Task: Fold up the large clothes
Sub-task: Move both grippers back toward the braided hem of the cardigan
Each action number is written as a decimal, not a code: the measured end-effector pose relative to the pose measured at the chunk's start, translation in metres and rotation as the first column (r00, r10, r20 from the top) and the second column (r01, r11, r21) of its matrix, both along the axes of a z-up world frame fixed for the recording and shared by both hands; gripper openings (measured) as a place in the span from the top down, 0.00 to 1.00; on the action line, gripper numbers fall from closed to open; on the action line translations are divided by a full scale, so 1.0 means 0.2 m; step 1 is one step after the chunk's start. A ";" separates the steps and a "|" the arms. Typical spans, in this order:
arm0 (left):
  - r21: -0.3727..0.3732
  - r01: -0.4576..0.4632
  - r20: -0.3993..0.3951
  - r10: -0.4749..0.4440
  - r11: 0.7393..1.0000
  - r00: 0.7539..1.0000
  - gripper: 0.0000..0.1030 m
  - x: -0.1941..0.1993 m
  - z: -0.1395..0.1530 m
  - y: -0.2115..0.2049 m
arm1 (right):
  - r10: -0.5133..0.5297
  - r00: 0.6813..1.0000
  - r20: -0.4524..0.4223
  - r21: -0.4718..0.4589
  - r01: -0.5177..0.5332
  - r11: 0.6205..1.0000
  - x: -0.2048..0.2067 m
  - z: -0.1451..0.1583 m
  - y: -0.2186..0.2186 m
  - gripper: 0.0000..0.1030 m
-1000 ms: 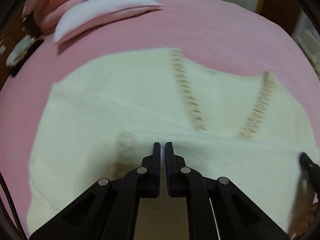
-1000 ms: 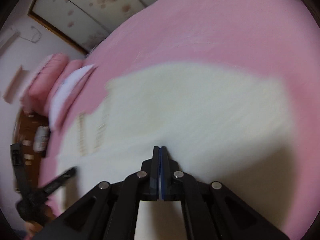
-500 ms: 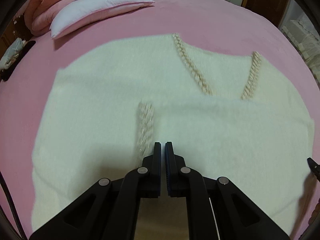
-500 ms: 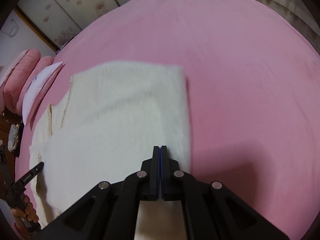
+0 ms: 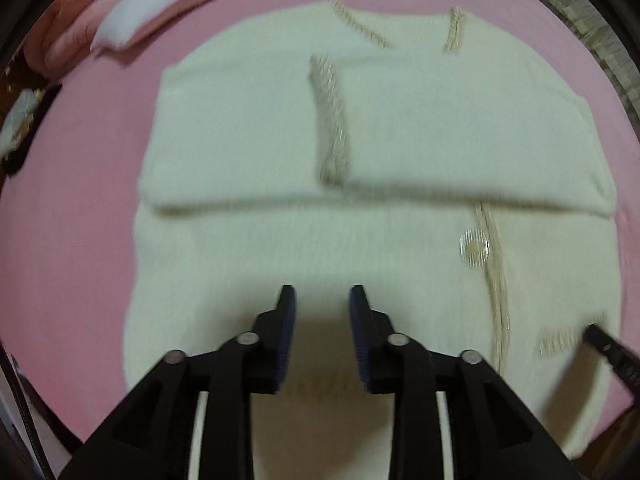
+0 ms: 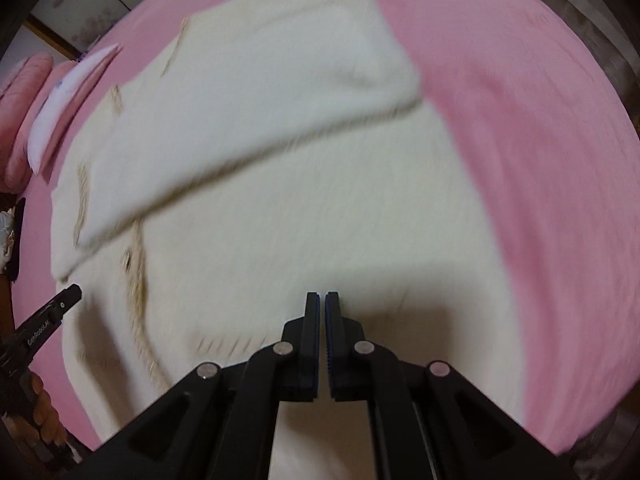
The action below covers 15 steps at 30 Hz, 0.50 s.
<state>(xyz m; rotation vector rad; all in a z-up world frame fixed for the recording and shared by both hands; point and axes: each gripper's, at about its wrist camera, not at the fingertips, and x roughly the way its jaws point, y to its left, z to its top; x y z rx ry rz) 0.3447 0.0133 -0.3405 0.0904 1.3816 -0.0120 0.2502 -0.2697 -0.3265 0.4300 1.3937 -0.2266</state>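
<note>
Left tongs (image 5: pixel 322 292): while hung over the near hem, held well apart, gripping nothing.
Right tongs (image 6: pixel 322 298): parted by a slit, nothing clamped.
Cream cardigan (image 5: pixel 360 248): spread on pink bed (image 5: pixel 72 208), far part folded over.
Pillow (image 5: pixel 168 4): beyond.

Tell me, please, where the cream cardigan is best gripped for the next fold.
Probably the near hem of the cream cardigan, one gripper per corner, coming from the near side. The sleeves are already folded across the chest, leaving the hem edge free and closest to the left gripper.
</note>
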 end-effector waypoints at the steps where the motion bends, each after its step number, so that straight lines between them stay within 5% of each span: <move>1: 0.000 -0.010 -0.018 0.010 1.000 1.000 0.54 -0.07 0.02 0.03 | -0.010 1.000 -0.023 0.017 0.010 1.000 -0.05 0.00 0.07 0.90; 6: 0.002 -0.001 -0.077 0.001 1.000 0.997 0.31 -0.34 0.12 0.13 | -0.008 0.999 -0.053 0.119 0.015 0.993 -0.25 0.09 0.35 0.47; 11: -0.016 0.071 -0.036 -0.071 0.997 0.997 0.20 -0.56 0.29 0.17 | 0.137 0.990 0.016 -0.038 -0.136 0.990 -0.32 0.34 0.58 0.34; 15: -0.068 0.044 0.005 -0.044 0.997 0.999 0.18 -0.71 0.46 0.24 | 0.180 0.979 0.097 -0.092 -0.171 0.981 -0.37 0.51 0.68 0.27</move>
